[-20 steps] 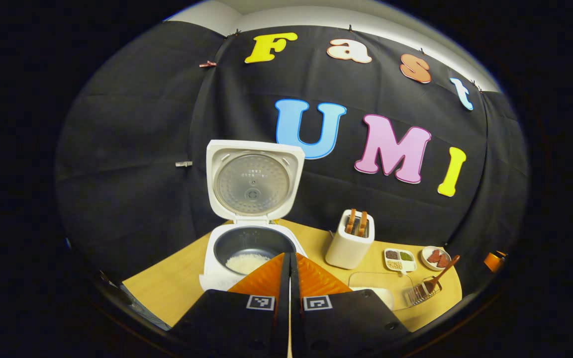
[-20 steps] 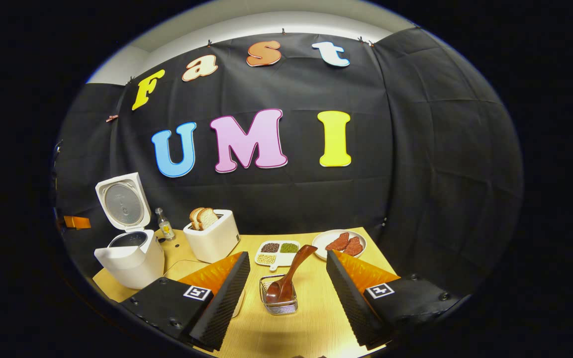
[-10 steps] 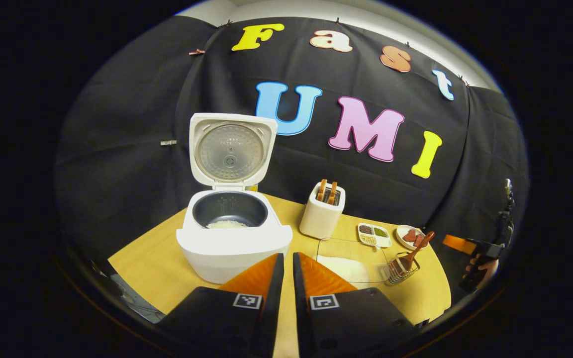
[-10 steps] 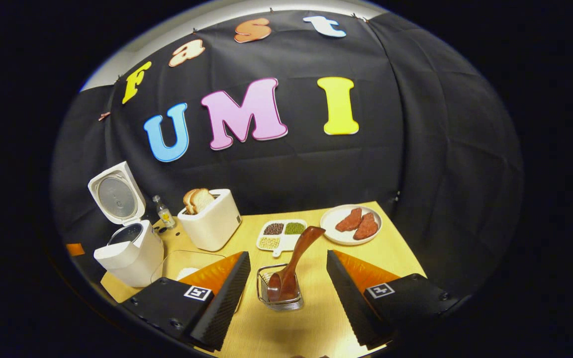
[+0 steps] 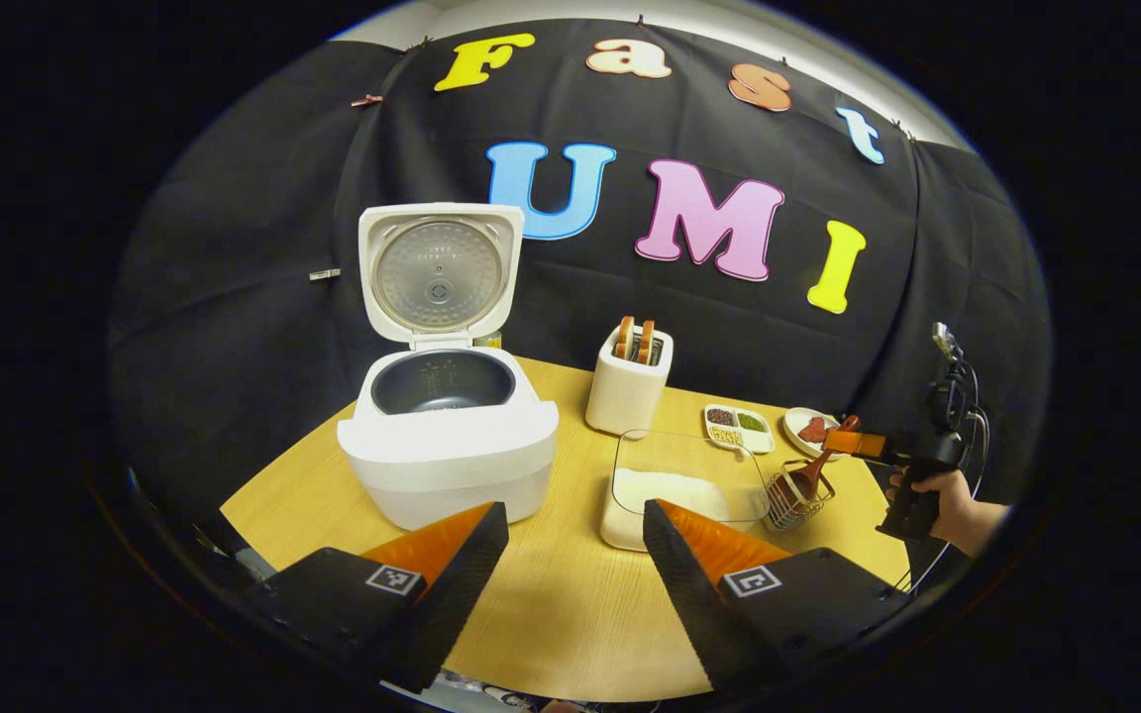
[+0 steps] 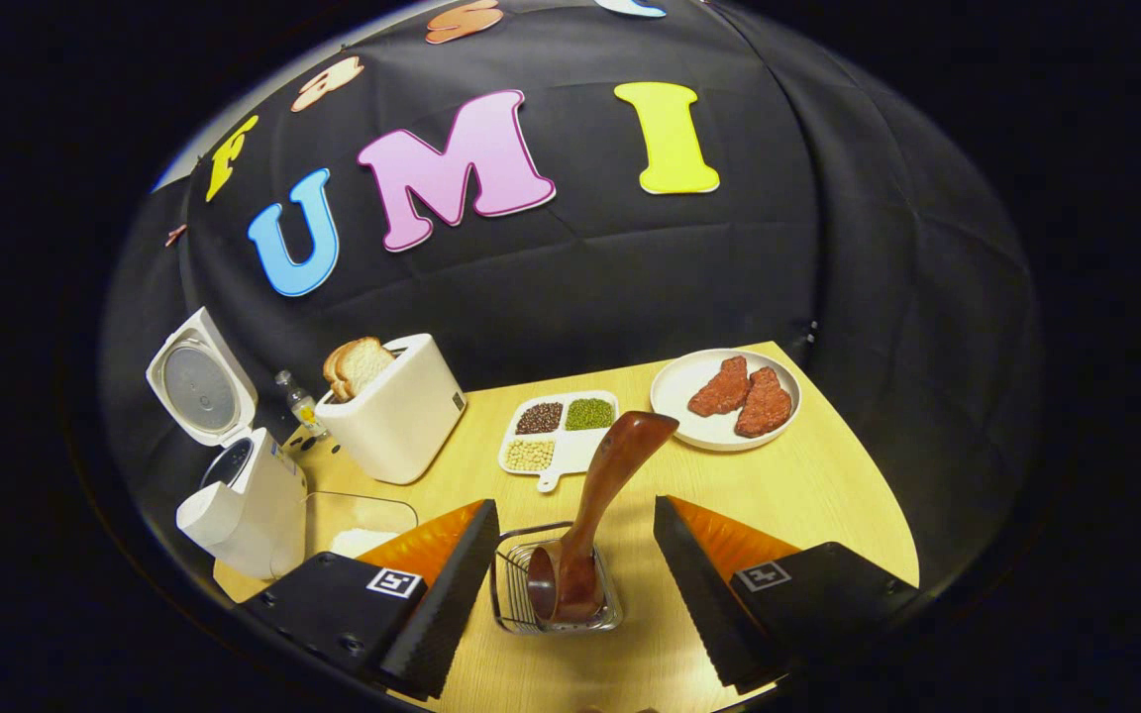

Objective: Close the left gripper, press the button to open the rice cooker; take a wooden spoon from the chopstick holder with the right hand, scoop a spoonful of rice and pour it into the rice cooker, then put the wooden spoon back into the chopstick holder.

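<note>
Centre-left of the right gripper view sits a white toaster [image 6: 394, 421] holding bread, a divided bean dish [image 6: 559, 432] mid-frame, a meat plate [image 6: 726, 401] right.

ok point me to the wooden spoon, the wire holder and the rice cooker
wooden spoon [image 6: 613, 465], right gripper view, middle of its handle
wire holder [image 6: 503, 584], right gripper view, left wire wall
rice cooker [image 5: 447, 460], left gripper view, front of its white body

Left gripper [image 5: 575, 515] holds its fingers wide apart; right gripper [image 6: 575, 515] is spread too, gripped by a hand [image 5: 957, 500].
</note>
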`<act>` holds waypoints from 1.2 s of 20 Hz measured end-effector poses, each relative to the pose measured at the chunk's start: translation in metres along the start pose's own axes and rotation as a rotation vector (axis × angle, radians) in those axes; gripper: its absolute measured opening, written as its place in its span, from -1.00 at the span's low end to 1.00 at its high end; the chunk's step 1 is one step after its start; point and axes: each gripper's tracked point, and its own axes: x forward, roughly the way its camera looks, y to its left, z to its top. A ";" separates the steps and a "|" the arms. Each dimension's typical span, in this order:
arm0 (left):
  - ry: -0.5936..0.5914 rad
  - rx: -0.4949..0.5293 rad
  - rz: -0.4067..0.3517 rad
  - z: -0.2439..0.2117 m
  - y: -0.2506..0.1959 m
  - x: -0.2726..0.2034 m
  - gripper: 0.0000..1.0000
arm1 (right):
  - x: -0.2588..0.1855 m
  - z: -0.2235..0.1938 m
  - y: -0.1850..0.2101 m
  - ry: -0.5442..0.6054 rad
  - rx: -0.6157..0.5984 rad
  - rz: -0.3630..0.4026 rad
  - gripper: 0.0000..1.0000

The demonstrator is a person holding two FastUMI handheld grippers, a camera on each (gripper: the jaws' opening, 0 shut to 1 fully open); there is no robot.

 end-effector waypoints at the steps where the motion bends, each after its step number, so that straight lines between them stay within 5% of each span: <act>1: 0.006 -0.002 0.000 -0.002 0.000 -0.001 0.89 | 0.009 -0.003 -0.001 0.015 0.015 -0.002 0.97; 8: 0.076 -0.032 0.028 -0.032 0.012 0.004 0.89 | 0.055 -0.010 -0.005 0.075 0.172 0.001 0.93; 11: 0.115 -0.034 0.027 -0.042 0.014 0.008 0.89 | 0.070 -0.004 -0.008 0.060 0.226 -0.011 0.74; 15: 0.116 -0.012 0.002 -0.041 0.009 0.009 0.90 | 0.068 -0.008 -0.011 0.092 0.304 -0.052 -0.50; 16: 0.118 -0.007 -0.006 -0.042 0.009 0.009 0.89 | 0.072 -0.012 -0.012 0.093 0.303 -0.060 -0.67; 17: 0.123 -0.004 -0.011 -0.044 0.009 0.009 0.89 | 0.067 -0.010 -0.013 0.087 0.292 -0.079 -0.53; 24: 0.113 -0.051 -0.053 -0.039 0.023 0.002 0.90 | 0.024 0.053 0.005 -0.103 0.194 -0.115 -0.65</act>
